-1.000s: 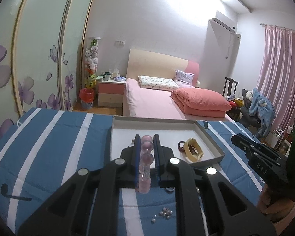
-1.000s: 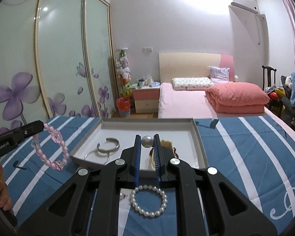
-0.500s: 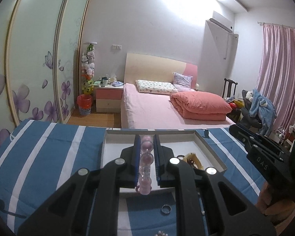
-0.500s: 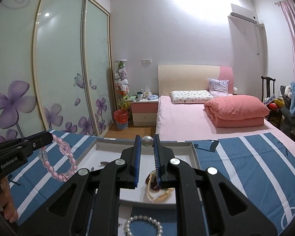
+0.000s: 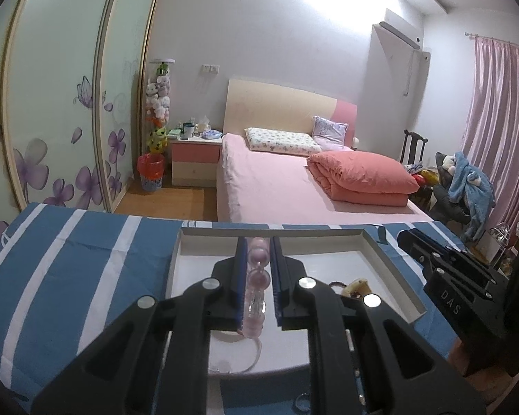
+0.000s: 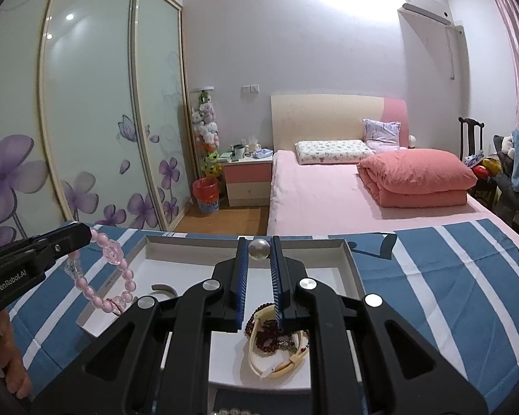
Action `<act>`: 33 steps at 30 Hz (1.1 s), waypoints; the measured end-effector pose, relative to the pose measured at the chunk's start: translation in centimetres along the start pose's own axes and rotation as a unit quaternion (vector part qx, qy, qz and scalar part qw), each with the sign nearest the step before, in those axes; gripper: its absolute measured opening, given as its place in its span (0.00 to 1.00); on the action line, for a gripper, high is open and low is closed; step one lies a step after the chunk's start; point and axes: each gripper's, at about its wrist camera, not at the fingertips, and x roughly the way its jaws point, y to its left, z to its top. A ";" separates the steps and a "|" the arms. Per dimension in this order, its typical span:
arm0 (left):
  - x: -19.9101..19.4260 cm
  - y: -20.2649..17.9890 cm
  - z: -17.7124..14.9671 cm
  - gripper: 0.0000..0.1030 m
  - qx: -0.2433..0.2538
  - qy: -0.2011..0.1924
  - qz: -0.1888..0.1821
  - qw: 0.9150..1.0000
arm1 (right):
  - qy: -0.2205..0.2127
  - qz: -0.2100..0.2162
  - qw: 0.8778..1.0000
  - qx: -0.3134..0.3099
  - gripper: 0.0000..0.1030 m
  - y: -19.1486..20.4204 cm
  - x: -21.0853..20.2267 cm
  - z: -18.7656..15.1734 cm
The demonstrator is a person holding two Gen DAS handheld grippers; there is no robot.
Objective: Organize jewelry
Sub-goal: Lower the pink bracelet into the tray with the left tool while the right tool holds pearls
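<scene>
My left gripper (image 5: 258, 242) is shut on a pink bead bracelet (image 5: 257, 282), held above the left part of the shallow white tray (image 5: 394, 269). From the right wrist view the bracelet (image 6: 102, 276) hangs from the left gripper (image 6: 83, 235) over the tray's left rim (image 6: 121, 276). My right gripper (image 6: 258, 243) is shut on a single pearl (image 6: 258, 249) above the tray. In the tray lie a cream bangle with dark red beads (image 6: 276, 342) and a silver cuff (image 6: 163, 288).
The tray sits on a blue and white striped cloth (image 5: 69, 269). A small ring (image 5: 302, 406) and a pearl strand (image 6: 230, 411) lie on the cloth near the front edge. A pink bed (image 5: 294, 186) stands beyond.
Both grippers moved forward over the tray, each keeping its hold. The pearl strand and small ring on the cloth slid toward the bottom of the views.
</scene>
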 end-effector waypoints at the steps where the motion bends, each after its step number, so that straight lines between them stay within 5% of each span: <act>1: 0.3 0.0 -0.1 0.13 -0.001 0.002 0.000 1.000 | 0.003 0.000 1.000 -0.001 0.13 0.0 0.3 -0.1; 12: 3.5 0.4 -1.0 0.14 -0.004 0.029 0.008 1.000 | 0.030 -0.001 1.000 0.003 0.13 -0.2 2.1 -1.1; 33: 3.4 1.1 -1.2 0.18 -0.013 0.029 0.021 0.999 | 0.065 0.004 0.998 0.024 0.14 -1.2 3.6 -1.6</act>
